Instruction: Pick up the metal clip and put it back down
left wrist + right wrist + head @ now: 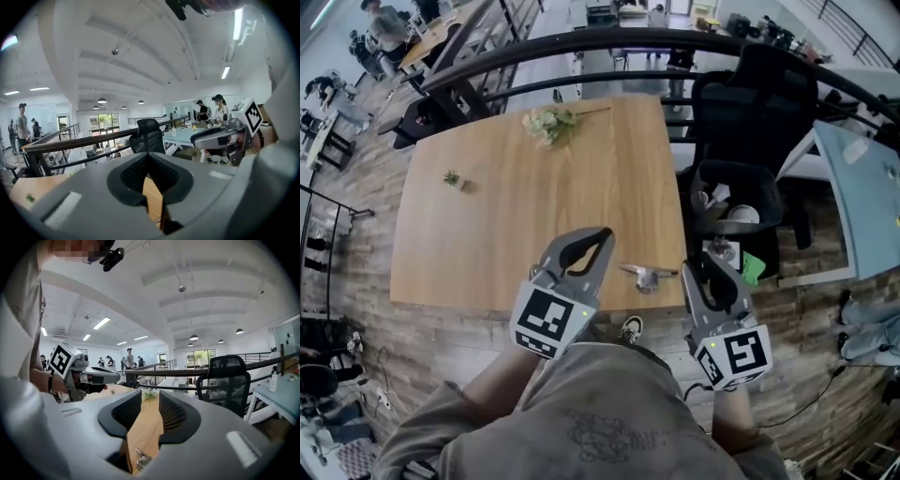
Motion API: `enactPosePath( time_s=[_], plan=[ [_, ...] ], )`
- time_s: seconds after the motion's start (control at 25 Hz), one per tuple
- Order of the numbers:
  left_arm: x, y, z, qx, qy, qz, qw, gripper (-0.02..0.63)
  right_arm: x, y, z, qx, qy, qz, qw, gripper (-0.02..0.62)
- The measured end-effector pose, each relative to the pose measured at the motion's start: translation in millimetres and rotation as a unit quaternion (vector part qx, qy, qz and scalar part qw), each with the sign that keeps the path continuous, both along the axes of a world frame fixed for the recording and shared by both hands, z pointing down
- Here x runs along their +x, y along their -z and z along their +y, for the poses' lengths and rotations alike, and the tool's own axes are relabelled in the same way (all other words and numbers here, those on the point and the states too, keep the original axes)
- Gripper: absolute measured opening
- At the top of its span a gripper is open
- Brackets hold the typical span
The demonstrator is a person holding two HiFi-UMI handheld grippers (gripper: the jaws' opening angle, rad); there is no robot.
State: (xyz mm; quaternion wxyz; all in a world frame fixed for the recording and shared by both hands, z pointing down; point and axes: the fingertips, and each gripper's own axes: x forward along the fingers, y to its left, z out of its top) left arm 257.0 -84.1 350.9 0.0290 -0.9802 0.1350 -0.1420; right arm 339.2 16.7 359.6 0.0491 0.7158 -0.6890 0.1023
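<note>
The metal clip [645, 274] lies on the wooden table [516, 216] close to its near edge, between my two grippers. My left gripper [602, 234] hovers just left of the clip; its fingertips meet and hold nothing. At the table's right corner my right gripper [705, 263] is just right of the clip, jaws apart and empty. The right gripper view looks between the parted jaws of the right gripper [150, 404] at the table, with the clip [142, 458] low in the gap and the left gripper [91, 376] off to the left. In the left gripper view the left gripper [148, 157] is closed at the tips.
A bunch of flowers [548, 122] lies at the table's far edge and a small green sprig [451, 177] at far left. A black railing [581, 47] runs behind. To the right stand a black office chair [755, 94], a bin [736, 211] and a pale desk [862, 187].
</note>
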Motion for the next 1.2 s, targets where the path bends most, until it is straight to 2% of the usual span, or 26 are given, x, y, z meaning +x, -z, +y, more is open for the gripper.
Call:
enactPosePath(
  time_s=[0.36, 0.6, 0.96, 1.2],
  plan=[
    [-14, -8, -12, -0.003, 0.020, -0.013, 0.9997, 0.002, -8, -14, -13, -0.019, 0.018, -0.004, 1.000, 0.101],
    [-13, -16, -24, -0.007, 0.010, -0.021, 0.9997, 0.002, 0, -31, -26, -0.031, -0.005, -0.015, 0.999, 0.101],
    [-13, -76, -34, -0.046, 0.003, -0.064, 0.9969, 0.002, -5, -112, -29, -0.124, -0.002, -0.050, 0.991, 0.103],
    [-10, -130, -35, -0.072, -0.004, -0.107, 0.9917, 0.002, -18, -170, -24, -0.194, 0.021, -0.023, 0.981, 0.103]
  ],
)
